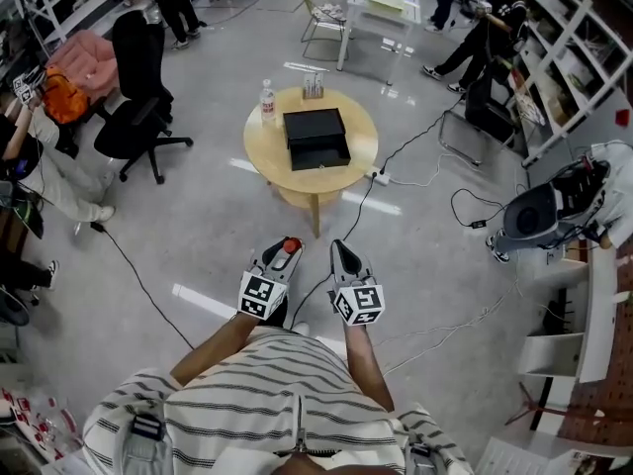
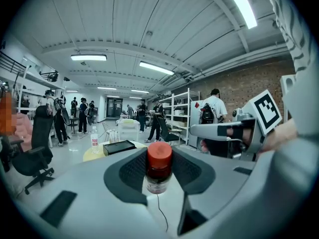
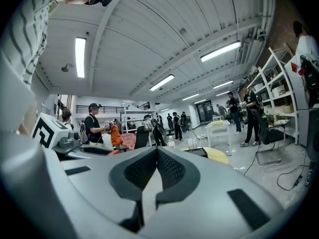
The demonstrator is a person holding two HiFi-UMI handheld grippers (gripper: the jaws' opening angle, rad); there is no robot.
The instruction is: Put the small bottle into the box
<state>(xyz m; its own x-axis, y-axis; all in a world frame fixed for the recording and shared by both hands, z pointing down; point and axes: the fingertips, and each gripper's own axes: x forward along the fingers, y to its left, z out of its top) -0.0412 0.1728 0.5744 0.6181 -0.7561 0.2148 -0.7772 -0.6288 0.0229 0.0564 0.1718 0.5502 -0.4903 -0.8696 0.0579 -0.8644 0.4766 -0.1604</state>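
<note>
My left gripper (image 1: 286,251) is shut on a small bottle (image 1: 290,246) with a red cap; in the left gripper view the small bottle (image 2: 159,168) stands upright between the black pads. My right gripper (image 1: 339,253) is shut with nothing in it, its pads meeting at the tips (image 3: 155,153). Both are held close to my body, well short of the round wooden table (image 1: 267,158). An open black box (image 1: 316,139) lies on that table, its lid up at the far side. The box (image 2: 118,147) shows far ahead in the left gripper view.
A clear water bottle (image 1: 267,101) and a small rack of glass tubes (image 1: 314,86) stand on the table's far side. A black office chair (image 1: 140,87) stands at the left, cables and a power strip (image 1: 381,176) lie on the floor at the right. People stand round the room.
</note>
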